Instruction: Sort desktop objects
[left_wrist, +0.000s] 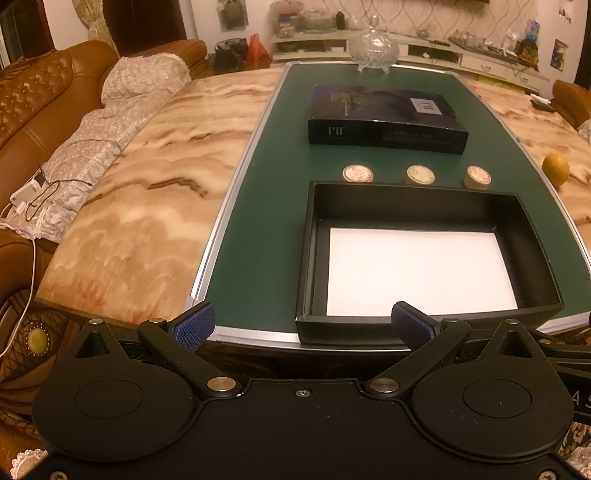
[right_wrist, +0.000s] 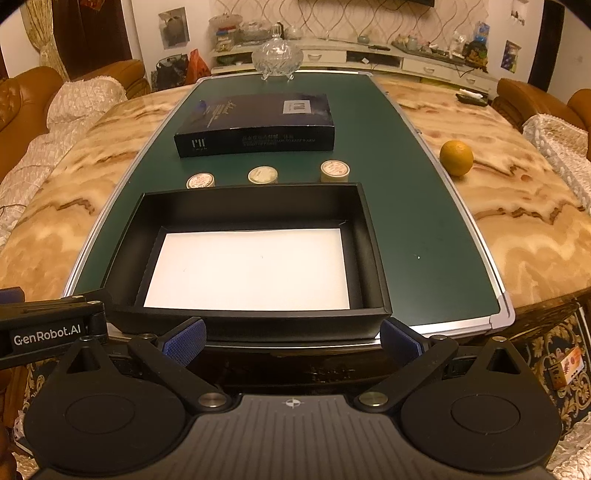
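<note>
Both grippers hang just off the near edge of the table, side by side, and neither one holds anything. The left gripper (left_wrist: 303, 326) has its blue-padded fingers spread wide apart over the near rim of the green board (left_wrist: 258, 221), and the right gripper (right_wrist: 293, 339) matches it, fingers well apart in front of the near wall of the open black box (right_wrist: 125, 236). That box sits at the near end of the board, lidless, its floor covered by a white sheet (right_wrist: 251, 269) and otherwise bare. Just beyond its far wall stand three small round tins in a row across the board: the left tin (right_wrist: 200, 181), the middle tin (right_wrist: 263, 174) and the right tin (right_wrist: 334, 170), each apart from its neighbour and close to the box wall without clearly touching it. Further back lies a dark blue closed box (right_wrist: 258, 122), flat on the board, its long side facing the grippers. At the far end of the board stands a lidded glass bowl (right_wrist: 277, 59) on small feet. Off the board, on the marble tabletop (right_wrist: 517, 221) to the right, an orange (right_wrist: 456, 157) rests alone near the board's metal edge. From the right wrist view, part of the left gripper's arm shows at the near left, marked GenRobot.AI. A brown leather sofa (left_wrist: 44, 110) with a pale cover runs along the left side of the table.
</note>
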